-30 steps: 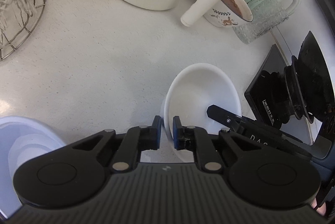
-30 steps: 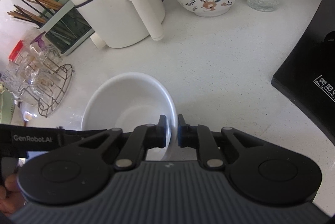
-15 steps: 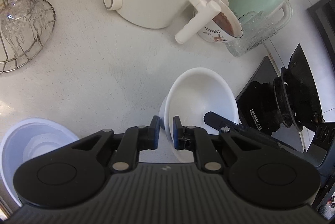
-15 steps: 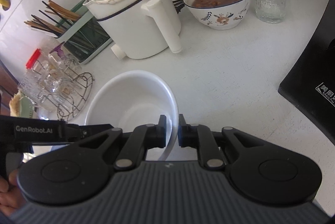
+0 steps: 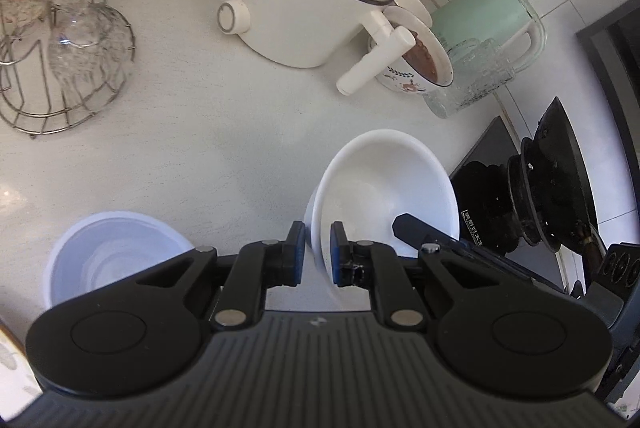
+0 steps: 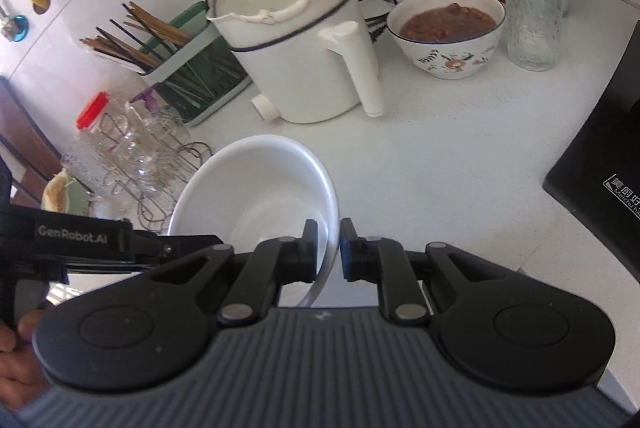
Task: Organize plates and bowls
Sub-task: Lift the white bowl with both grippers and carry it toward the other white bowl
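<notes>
Both sides pinching one white bowl (image 5: 384,183) by its rim, lifted clear above the counter (image 5: 192,131). Left gripper (image 5: 317,252) clamping the near-left edge, right gripper (image 6: 329,248) clamping the opposite edge. Tilting slightly. Sitting lower left: a stack of white bowls (image 5: 108,260). Standing behind: a white kettle (image 6: 292,39), a bowl of brown food (image 6: 448,35).

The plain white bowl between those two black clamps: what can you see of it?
The plain white bowl looks like glossy ceramic, round and deep, empty inside. It is lifted and tilted above the white countertop. The left gripper pinches one side of its thin rim and the right gripper pinches the opposite side; nothing else touches it.
</notes>
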Tool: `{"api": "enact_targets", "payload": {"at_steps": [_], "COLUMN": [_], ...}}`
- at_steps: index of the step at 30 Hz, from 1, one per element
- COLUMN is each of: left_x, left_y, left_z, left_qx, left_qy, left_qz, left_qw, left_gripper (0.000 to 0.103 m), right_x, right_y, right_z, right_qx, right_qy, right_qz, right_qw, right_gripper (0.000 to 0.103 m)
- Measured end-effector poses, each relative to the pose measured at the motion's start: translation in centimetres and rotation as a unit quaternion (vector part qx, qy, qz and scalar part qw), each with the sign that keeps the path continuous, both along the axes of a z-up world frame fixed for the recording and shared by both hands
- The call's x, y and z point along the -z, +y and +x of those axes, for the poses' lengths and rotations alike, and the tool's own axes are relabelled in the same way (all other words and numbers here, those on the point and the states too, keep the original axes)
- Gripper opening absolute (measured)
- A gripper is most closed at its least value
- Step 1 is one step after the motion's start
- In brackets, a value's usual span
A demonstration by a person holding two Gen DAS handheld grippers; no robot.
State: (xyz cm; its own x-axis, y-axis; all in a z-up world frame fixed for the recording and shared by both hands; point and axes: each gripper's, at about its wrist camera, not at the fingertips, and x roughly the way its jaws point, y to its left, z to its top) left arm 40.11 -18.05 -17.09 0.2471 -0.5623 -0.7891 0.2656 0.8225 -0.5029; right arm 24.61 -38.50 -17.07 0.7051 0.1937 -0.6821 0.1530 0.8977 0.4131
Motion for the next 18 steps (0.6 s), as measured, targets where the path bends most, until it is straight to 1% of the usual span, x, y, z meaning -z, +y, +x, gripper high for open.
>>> {"api": "enact_targets", "payload": {"at_steps": [3, 6, 10, 15, 18], "left_x": [-0.6, -1.4, -2.1, -2.1, -2.1], "left_y": [1.0, 1.9, 3.0, 5.0, 6.0], "left_z": [-0.2, -0.6, -1.3, -1.8, -2.1], "left_qx": [0.001, 0.003, 0.010, 0.003, -0.002], "left_qy": [0.005, -0.003, -0.017, -0.006, -0.007], "left_qz": [0.000, 0.002, 0.014, 0.000, -0.003], "left_qw": [1.0000, 1.0000, 0.9997, 1.0000, 1.0000], "left_gripper": [0.014, 0.014, 0.014, 0.014, 0.014], "right_x": [-0.6, -1.1, -1.5, -1.8, -2.1], "right_y": [0.4, 1.1, 2.4, 3.6, 4.4], "right_z": [0.0, -0.2, -0.5, -0.7, -0.8], "right_qx": [0.001, -0.002, -0.010, -0.014, -0.016], "right_qy": [-0.002, -0.003, -0.003, 0.003, 0.002], "right_qz": [0.014, 0.019, 0.017, 0.017, 0.017], "right_qw": [1.000, 1.000, 1.000, 1.000, 1.000], "right_gripper": [0.015, 0.015, 0.015, 0.015, 0.015]}}
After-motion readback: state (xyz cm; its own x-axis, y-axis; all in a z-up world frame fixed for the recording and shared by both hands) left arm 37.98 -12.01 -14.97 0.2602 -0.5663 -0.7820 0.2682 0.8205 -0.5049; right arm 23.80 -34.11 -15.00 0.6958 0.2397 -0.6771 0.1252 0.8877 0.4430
